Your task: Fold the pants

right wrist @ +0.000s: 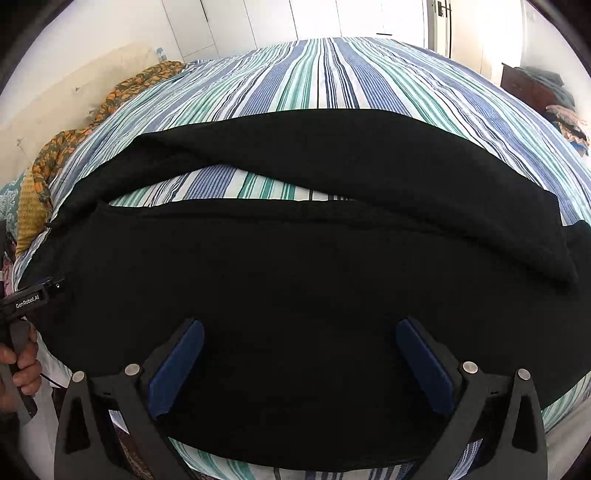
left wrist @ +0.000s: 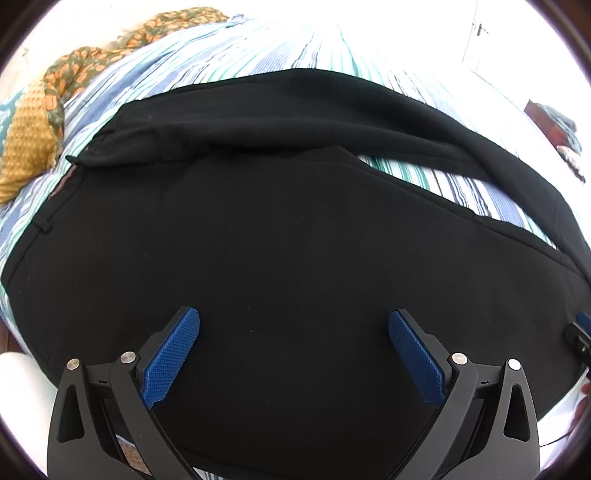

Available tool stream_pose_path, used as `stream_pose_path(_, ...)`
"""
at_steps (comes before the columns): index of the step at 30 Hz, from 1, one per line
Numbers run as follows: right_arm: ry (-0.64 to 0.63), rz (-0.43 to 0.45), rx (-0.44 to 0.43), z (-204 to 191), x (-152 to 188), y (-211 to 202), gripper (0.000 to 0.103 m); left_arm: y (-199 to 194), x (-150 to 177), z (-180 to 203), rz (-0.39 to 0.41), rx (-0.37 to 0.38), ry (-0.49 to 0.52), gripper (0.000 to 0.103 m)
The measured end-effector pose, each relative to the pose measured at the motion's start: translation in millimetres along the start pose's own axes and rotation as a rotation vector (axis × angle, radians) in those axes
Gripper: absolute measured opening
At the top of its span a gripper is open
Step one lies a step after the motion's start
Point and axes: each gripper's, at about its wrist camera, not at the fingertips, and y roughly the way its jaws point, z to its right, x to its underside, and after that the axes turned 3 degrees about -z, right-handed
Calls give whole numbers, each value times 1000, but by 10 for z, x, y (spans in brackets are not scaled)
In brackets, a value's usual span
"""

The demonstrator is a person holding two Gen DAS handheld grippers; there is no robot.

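Black pants point(left wrist: 280, 229) lie spread flat on a striped bed, the two legs parted with a strip of bedsheet showing between them; they also show in the right wrist view point(right wrist: 295, 266). My left gripper point(left wrist: 294, 319) is open and empty, hovering over the near leg close to the waistband end. My right gripper point(right wrist: 300, 329) is open and empty, hovering over the near leg further toward the hems. The left gripper's body point(right wrist: 35, 295) shows at the left edge of the right wrist view, held by a hand.
The bed has a blue, green and white striped sheet point(right wrist: 325, 77). An orange floral cloth point(left wrist: 103, 59) and a mustard pillow point(left wrist: 26, 147) lie at the far left. A dark cabinet with piled clothes point(right wrist: 539, 92) stands at the right. White wardrobe doors point(right wrist: 258, 22) are behind the bed.
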Motion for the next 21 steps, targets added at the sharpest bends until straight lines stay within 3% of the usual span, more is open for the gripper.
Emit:
stream_pose_path(9,44,22,8,0,43,0,103,56,-4,53,19,-19,18,102)
stream_pose_path(21,9,43,35,-42,44,5,103,132,-30,108,23,-35,10,103)
